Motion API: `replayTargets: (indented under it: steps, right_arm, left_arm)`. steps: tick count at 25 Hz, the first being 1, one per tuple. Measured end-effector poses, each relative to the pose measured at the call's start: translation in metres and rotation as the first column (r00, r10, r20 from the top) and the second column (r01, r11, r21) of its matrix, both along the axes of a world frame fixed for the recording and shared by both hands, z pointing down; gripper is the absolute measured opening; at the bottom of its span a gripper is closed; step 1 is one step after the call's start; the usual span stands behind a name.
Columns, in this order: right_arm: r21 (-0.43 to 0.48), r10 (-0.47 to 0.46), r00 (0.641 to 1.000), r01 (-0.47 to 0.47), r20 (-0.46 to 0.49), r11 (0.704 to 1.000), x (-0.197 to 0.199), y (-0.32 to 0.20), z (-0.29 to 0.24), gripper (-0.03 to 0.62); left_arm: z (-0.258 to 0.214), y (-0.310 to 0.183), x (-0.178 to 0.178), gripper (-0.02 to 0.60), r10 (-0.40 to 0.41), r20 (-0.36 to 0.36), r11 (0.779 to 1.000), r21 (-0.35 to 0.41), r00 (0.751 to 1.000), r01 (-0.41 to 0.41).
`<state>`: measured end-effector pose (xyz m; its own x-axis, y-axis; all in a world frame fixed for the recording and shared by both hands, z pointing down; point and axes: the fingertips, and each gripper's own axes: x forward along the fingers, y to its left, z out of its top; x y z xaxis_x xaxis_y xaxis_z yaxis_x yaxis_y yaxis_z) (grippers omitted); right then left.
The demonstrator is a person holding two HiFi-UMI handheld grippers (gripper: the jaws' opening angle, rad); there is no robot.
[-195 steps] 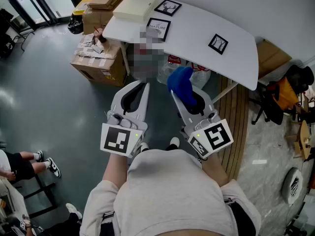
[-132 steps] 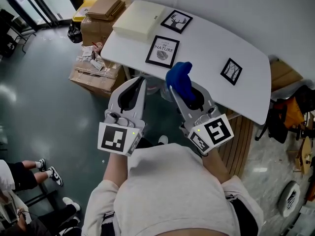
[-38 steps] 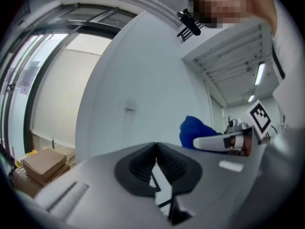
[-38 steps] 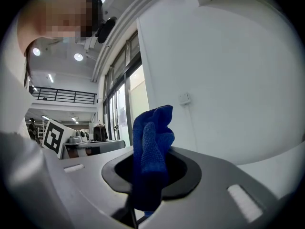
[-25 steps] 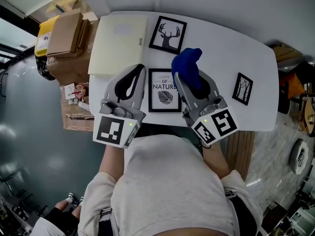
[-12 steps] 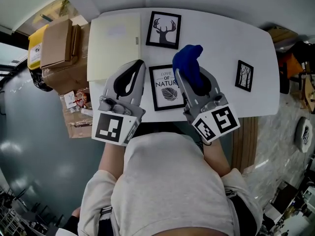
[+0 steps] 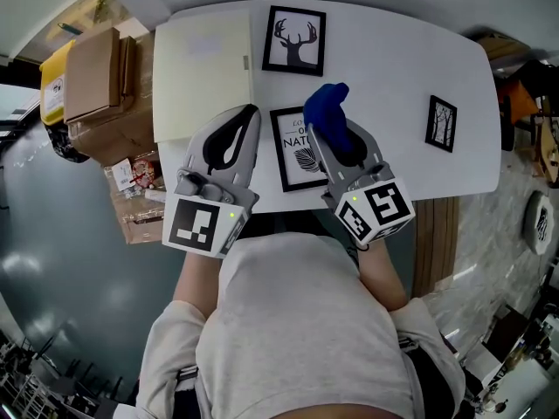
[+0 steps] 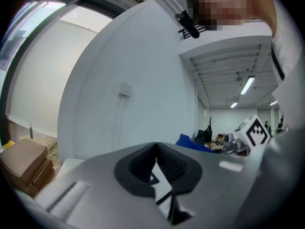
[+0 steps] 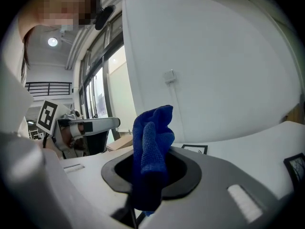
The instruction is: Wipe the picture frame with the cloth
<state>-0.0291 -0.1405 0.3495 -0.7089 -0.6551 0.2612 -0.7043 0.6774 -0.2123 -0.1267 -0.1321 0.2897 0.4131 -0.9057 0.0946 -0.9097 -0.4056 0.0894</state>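
While right tongs [image 7: 330,129] clamp a blue cloth [image 7: 325,112], left tongs [image 7: 249,116] sit closed, empty; between them, black picture frame [image 7: 293,155] reads "NAT".

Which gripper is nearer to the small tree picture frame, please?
Right. The right gripper, holding the blue cloth, has the tree frame off to its right; the left gripper sits farther left, beyond the leaf-print frame.
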Motion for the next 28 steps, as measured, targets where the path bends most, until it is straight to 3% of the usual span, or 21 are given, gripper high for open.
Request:
replayTargets:
  steps: [12, 28]
  right_arm:
    - [-0.186, -0.028, 0.996, 0.012, -0.086, 0.982, -0.008, 0.008, 0.091, 0.095]
    - [-0.307, -0.117, 0.983, 0.069, -0.142, 0.949, -0.035, 0.014, 0.143, 0.097]
  left_arm:
    - [0.027, -0.004, -0.012, 0.002, 0.002, -0.005, 0.998, -0.055, 1.0, -0.002]
    - [0.037, 0.006, -0.035, 0.002, -0.048, -0.017, 0.996, -0.081, 0.999, 0.046]
